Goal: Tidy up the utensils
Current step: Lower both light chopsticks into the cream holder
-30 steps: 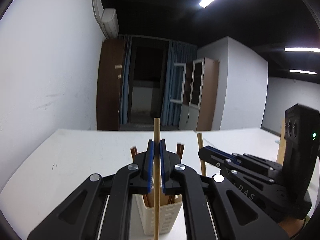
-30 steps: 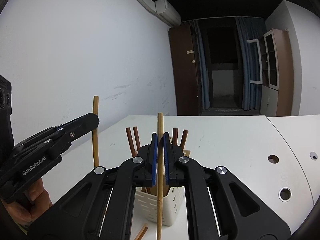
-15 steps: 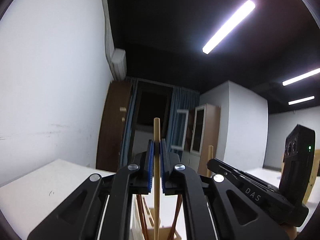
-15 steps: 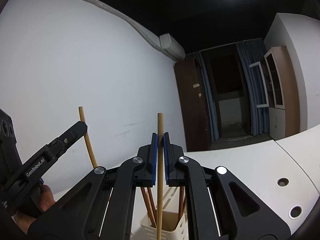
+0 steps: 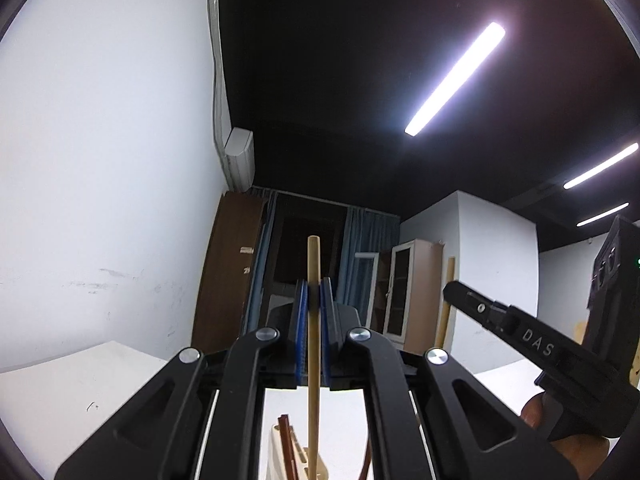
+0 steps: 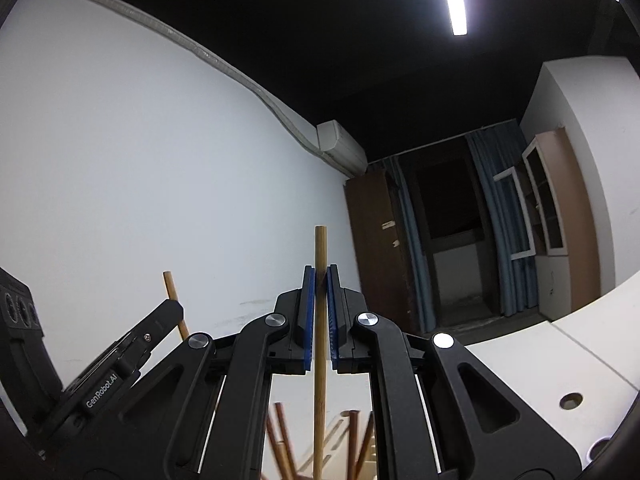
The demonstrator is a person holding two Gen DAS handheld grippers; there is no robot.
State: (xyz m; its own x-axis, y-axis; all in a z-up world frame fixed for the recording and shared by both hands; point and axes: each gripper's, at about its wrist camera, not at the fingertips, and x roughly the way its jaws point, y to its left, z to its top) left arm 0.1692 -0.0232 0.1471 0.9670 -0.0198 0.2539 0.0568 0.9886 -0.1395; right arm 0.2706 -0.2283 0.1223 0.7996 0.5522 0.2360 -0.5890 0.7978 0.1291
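Note:
My left gripper point(image 5: 314, 292) is shut on a light wooden chopstick point(image 5: 313, 360) held upright. Its lower end hangs over the cream utensil holder point(image 5: 280, 452), which holds dark brown chopsticks point(image 5: 286, 436). My right gripper point(image 6: 320, 280) is shut on a second light wooden chopstick point(image 6: 320, 360), also upright, above the same holder point(image 6: 340, 432) with its brown chopsticks point(image 6: 280, 436). The right gripper shows at the right of the left wrist view point(image 5: 452, 292). The left gripper shows at the left of the right wrist view point(image 6: 176, 308).
A white table point(image 5: 80, 392) lies below, with round holes at its right point(image 6: 571, 401). White wall on the left, a brown door point(image 6: 376, 248) and a glass-door cabinet point(image 5: 412, 284) behind. Both cameras tilt up toward the dark ceiling.
Both grippers have tilted upward with their chopsticks still held. The holder has dropped to the bottom edge of both views, and more ceiling shows.

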